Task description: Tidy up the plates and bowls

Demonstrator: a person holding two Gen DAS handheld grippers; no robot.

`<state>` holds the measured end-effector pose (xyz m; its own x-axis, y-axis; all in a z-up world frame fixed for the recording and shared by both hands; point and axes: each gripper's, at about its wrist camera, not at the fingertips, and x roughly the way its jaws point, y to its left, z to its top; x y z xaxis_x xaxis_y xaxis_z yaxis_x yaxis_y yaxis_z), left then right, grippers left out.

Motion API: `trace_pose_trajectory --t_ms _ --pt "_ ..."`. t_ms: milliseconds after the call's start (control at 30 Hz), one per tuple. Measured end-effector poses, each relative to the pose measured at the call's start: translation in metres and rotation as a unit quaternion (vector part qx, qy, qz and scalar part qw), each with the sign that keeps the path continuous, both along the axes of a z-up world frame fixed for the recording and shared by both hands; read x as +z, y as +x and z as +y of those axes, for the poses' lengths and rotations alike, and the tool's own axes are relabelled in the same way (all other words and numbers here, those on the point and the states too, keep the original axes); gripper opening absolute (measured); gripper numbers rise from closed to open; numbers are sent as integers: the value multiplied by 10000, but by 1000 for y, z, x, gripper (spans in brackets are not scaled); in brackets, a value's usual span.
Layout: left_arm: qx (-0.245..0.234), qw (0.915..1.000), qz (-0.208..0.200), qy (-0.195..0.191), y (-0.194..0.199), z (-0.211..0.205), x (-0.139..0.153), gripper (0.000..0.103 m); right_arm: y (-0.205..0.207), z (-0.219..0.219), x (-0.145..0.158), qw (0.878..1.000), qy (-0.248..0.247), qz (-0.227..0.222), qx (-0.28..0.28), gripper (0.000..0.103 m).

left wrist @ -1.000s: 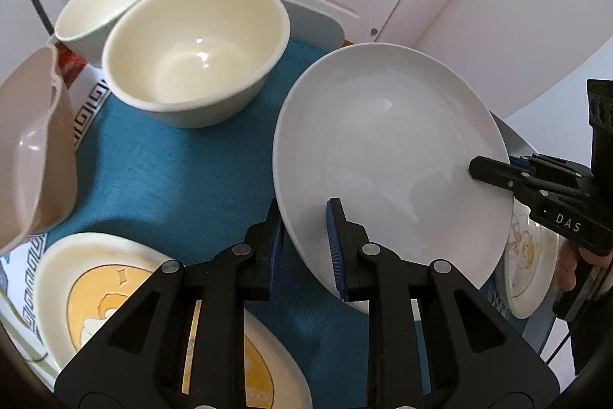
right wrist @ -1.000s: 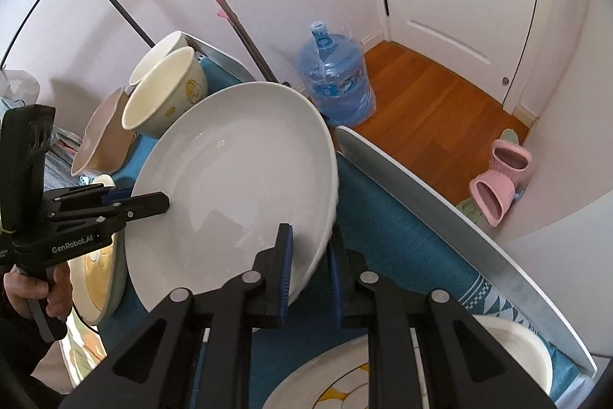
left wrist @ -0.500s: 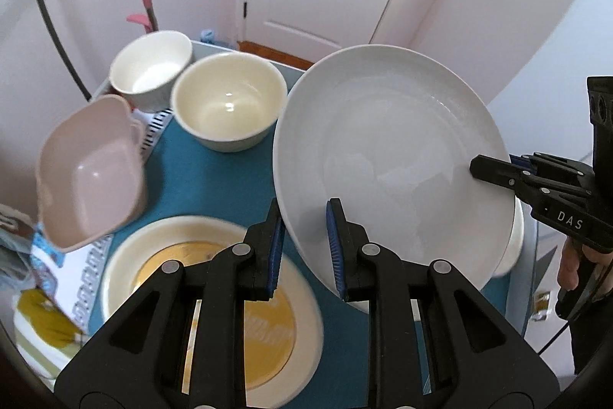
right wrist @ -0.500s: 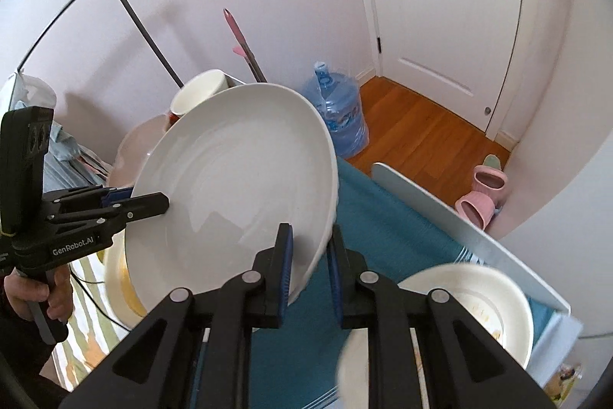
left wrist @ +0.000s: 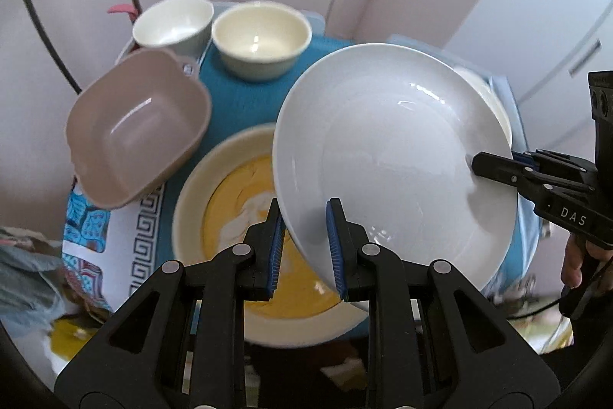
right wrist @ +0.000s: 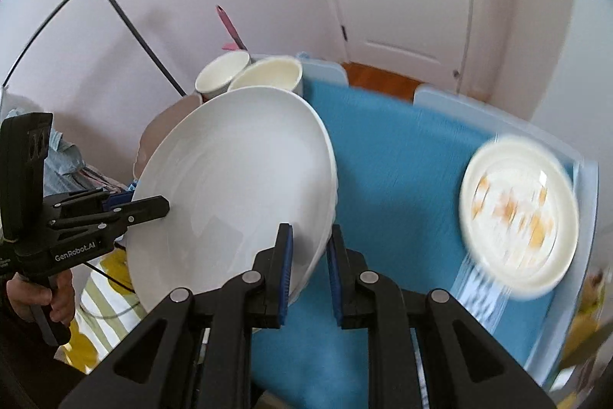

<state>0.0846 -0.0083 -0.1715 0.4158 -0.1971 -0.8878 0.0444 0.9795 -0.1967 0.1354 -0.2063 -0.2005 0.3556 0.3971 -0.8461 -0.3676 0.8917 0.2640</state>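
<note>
Over the bench, the white plate is riding higher than a second ago, now hanging above the yellow-centred plate; bowls that filled the left wrist view are sitting far back. Likely it is being carried to stack on that plate. Left tool is clamping the plate's near-left rim, nearly closed. Right tool is pinching the opposite rim, also nearly closed. Small patterned plate is lying apart, far right.
</note>
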Motion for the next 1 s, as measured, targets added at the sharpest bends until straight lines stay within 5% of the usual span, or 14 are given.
trace_pose_trajectory --t_ms 400,1000 --pt "-821 9957 429 23 10 38 -67 19 -40 40 -40 9946 -109 238 -1001 16" --pt "-1316 9865 320 918 15 37 -88 19 -44 73 -54 9912 -853 154 -1004 16"
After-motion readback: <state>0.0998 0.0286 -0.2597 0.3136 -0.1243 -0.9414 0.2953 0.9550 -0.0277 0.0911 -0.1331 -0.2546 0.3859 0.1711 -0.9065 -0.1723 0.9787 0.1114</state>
